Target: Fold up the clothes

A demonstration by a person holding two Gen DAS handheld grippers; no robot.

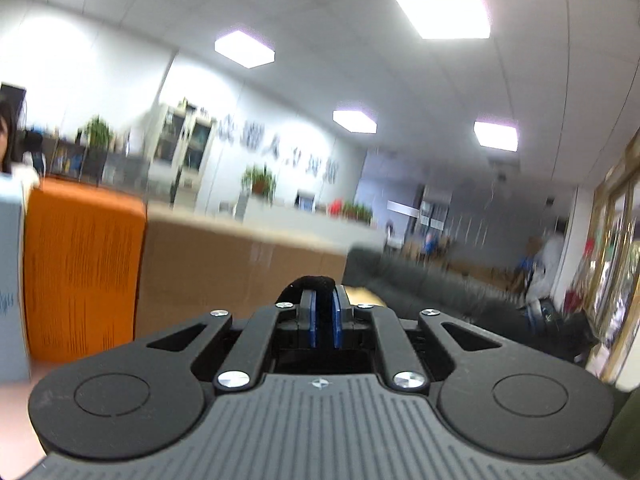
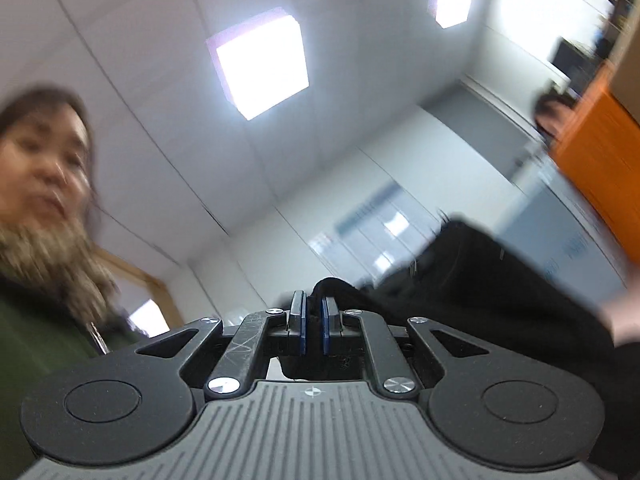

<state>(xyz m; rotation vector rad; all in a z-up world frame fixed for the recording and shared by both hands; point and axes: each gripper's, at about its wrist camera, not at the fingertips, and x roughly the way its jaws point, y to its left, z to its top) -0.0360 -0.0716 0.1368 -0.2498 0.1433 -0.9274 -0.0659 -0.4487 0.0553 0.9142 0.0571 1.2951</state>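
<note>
Pinching the black garment [image 1: 420, 280] at two points, both tools were raised off the work surface, probably to let the cloth hang and spread before a fold. The left hand-held gripper [image 1: 325, 304] was closed on a bunched tuft of dark fabric at its tips, the rest trailing away to the right over a tan desk [image 1: 240, 264]. The right hand-held gripper [image 2: 314, 312], tilted up toward the ceiling, was likewise clamped on a dark fold, with the cloth stretching off to its right. Beyond it a person in a green top [image 2: 36, 320] stood close at the left. Farther off stood an orange partition [image 1: 80, 264], blurred shelves and plants.
</note>
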